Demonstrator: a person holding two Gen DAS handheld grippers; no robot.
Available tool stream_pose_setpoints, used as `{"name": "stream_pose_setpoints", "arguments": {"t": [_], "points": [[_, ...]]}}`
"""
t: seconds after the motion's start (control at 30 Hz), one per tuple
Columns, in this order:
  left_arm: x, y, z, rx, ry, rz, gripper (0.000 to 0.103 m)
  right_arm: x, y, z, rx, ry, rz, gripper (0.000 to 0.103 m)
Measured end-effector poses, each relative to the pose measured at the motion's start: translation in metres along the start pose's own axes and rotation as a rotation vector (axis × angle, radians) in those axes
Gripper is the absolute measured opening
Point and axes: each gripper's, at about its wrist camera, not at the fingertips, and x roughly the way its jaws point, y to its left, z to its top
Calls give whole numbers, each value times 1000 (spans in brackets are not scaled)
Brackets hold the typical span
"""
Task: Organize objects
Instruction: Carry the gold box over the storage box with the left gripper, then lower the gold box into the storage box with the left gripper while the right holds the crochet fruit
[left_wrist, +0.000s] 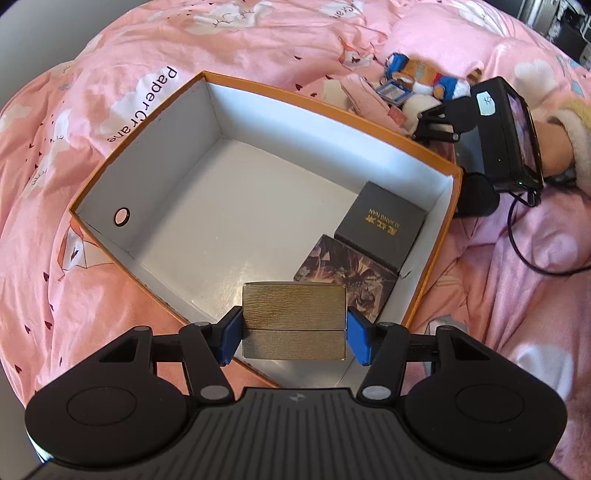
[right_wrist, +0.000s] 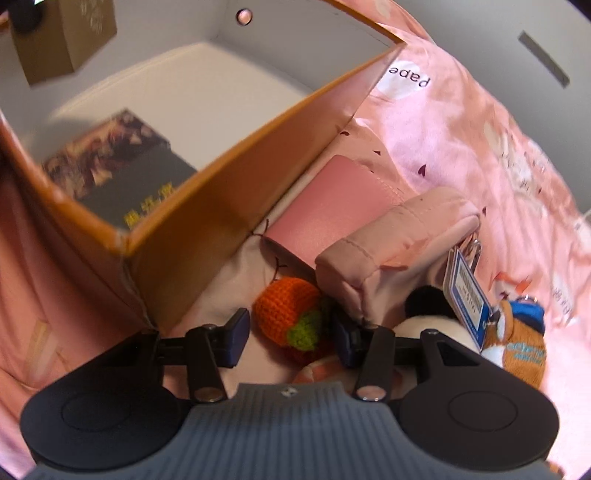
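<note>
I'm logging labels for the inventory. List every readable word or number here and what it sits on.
"PaperCrane" on the pink bedsheet.
"XIJIANGNAN", roughly, in small gold letters on the dark grey box; the gold characters above it are unreadable.
Barcode tag: digits too blurred.
Plush toy: lettering too blurred.

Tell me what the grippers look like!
Each gripper, left gripper and right gripper, has black linkage arms with silver rivets, blue pads, two round black discs and a ribbed grey body. The right hand wears a fuzzy cream sleeve; a dark cable trails behind.
</note>
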Motion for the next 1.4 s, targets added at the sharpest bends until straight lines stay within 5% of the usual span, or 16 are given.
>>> {"name": "stream_pose_setpoints", "arguments": {"t": [0.17, 0.47, 0.73, 1.07, 1.4], "points": [[7, -4, 3, 102, 57, -19, 67, -7, -9, 0, 42, -15, 20, 45], [23, -12, 22, 290, 168, -65, 67, -69, -63, -2, 330, -103, 274, 45], [38, -19, 25, 449, 240, -116, 67, -120, -88, 23, 408, -239, 331, 45], [61, -12, 21, 438, 321, -216, 67, -101, -76, 71, 364, -241, 374, 45], [76, 6, 24, 372, 369, -336, 67, -79, -66, 81, 365, -200, 410, 45]]}}
